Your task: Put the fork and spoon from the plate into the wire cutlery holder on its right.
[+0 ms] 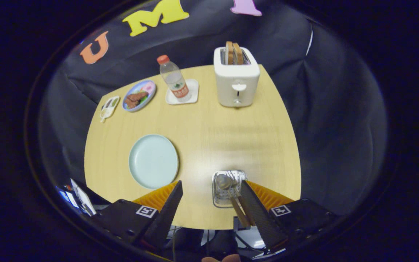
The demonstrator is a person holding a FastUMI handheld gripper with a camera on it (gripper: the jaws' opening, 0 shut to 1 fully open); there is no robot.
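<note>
Nearest, the gripper [209,196] hangs with its fingers spread wide and nothing between them, above the near edge of the round wooden table [238,131]. Just by the right finger stands the wire cutlery holder [228,189], close to that near edge, and both the spoon [224,182] and the fork [235,178] are already in it, heads up and tan handles leaning toward the gripper. To the holder's left, ahead of the left finger, the pale green plate [153,160] lies bare. By my reading the placing is done, and what remains is to back away cleanly: keep the fingers apart and lift straight off, so that the right finger does not catch the leaning handles or tip the light holder.

Farther on, near the far edge, stand one white toaster [236,78] with two slices of bread [233,52] in its slots and one water bottle [173,78] on one white square coaster [182,92]. At the far left edge are one patterned plate with food [139,95] and one small white tray [109,107]. Counted: one fork, one spoon, one holder, two plates.
</note>
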